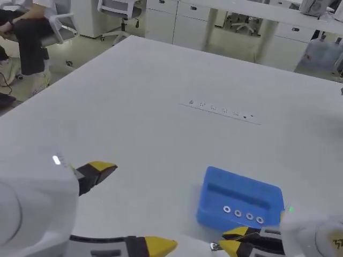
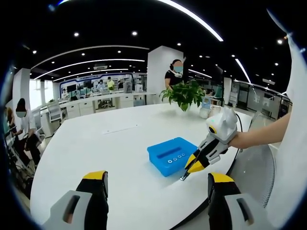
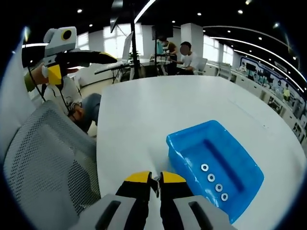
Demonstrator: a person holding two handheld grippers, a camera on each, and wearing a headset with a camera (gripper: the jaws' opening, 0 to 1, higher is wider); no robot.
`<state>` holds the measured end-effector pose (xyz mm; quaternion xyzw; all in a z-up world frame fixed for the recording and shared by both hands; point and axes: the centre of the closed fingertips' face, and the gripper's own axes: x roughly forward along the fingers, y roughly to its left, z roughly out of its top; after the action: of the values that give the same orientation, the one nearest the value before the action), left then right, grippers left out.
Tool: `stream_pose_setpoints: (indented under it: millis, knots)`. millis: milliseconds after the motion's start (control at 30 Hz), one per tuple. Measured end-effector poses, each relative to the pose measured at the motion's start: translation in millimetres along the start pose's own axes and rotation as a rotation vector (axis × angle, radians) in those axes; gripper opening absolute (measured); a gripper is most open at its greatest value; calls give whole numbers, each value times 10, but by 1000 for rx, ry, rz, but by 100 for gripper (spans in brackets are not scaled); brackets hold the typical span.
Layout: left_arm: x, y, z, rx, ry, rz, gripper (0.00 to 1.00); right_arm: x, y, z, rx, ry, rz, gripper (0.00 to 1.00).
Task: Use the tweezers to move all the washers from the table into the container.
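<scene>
A blue container (image 1: 214, 184) stands on the white table near its front edge, and several washers (image 1: 243, 213) lie in a row inside it. My right gripper (image 1: 224, 240) hovers just in front of the container, shut on thin metal tweezers (image 1: 214, 247). In the right gripper view the container (image 3: 240, 158) lies to the right of the shut jaws, with the washers (image 3: 213, 181) inside and the tweezers (image 3: 155, 181) pinched between the yellow tips. My left gripper (image 1: 144, 206) is open and holds nothing, well left of the container. The left gripper view takes in the container (image 2: 163, 149), the right gripper (image 2: 192, 165) and the tweezers (image 2: 184, 176).
A strip of sockets (image 1: 222, 111) is set into the table's middle. A mesh chair (image 3: 48, 158) stands at the near edge. A potted plant (image 2: 184, 93) sits at one end of the table. People and office chairs (image 1: 59, 24) are beyond the far edge.
</scene>
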<state>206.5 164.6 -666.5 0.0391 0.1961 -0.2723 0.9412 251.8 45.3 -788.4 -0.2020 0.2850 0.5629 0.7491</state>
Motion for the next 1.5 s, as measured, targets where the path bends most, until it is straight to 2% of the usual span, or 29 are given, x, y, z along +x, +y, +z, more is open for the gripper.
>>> stream_pose_setpoints:
  millis: [100,167,267,367,467,500,633,833,933,1033,1200,1333,1500]
  knots:
    - [3,-3,-5,-2,0,-2,87,30,9,38,-26,4,3,3]
    - [9,-8,-6,0,1,-3,87,57,-8,69,-8,-11,8,3]
    - [17,-25,6,-2,-4,-7,87,110,-27,132,56,-63,20,3]
    - [23,-42,10,0,-4,-10,87,155,-76,185,162,-130,26,3]
    - [16,-44,18,3,-6,-10,87,142,-159,174,269,-153,16,2]
    - [12,-41,20,1,-7,-9,87,133,-155,165,288,-152,27,2]
    - [-3,-16,20,-3,-9,-2,87,18,-137,290,311,-212,39,2]
    - [18,-26,13,-5,-6,-8,86,-243,-196,617,314,-325,28,2]
    - [36,-52,28,-9,-12,-18,86,-326,-320,746,327,-373,1,3]
    - [52,-80,32,-6,-12,-28,85,-330,-523,821,374,-411,-38,3]
    - [44,-91,33,-4,-13,-33,83,-220,-755,822,449,-421,-93,3]
    - [15,-63,24,-13,-14,-25,82,-69,-873,757,471,-384,-120,3]
    - [-9,-34,8,-16,-12,-16,82,96,-949,634,476,-321,-139,3]
